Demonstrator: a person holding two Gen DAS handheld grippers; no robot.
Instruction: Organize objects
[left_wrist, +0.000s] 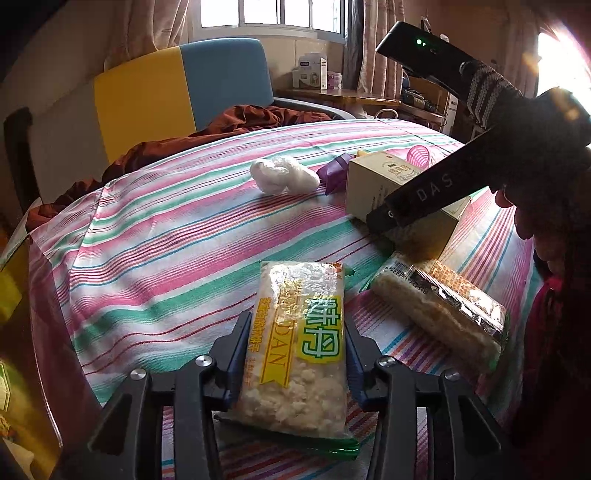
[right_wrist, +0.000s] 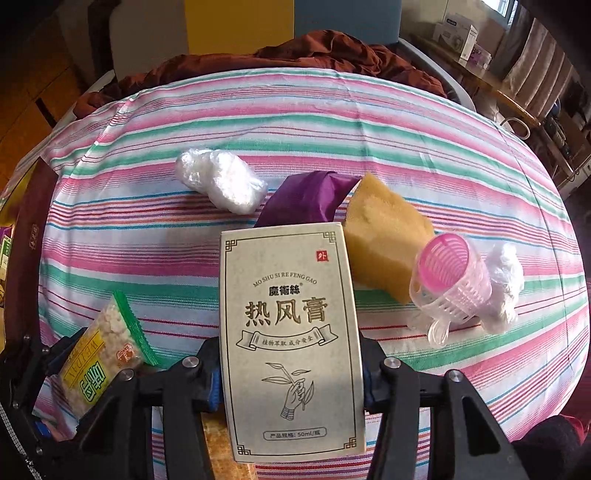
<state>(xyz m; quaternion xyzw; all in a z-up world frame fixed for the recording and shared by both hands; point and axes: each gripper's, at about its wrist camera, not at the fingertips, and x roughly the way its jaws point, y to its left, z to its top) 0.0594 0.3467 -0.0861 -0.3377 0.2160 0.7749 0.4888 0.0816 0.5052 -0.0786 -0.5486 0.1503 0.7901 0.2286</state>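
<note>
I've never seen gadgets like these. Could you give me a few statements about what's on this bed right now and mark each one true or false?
1. The left hand-held gripper is closed on a snack packet. True.
2. The right hand-held gripper holds a sponge. False: it grips a beige box; the sponge lies on the striped sheet behind it.
3. A pink mesh cup lies on its side to the right of the sponge. True.
4. The purple pouch sits inside the box. False: it lies on the sheet behind the box.
5. A second snack packet lies on the sheet. True.
</note>
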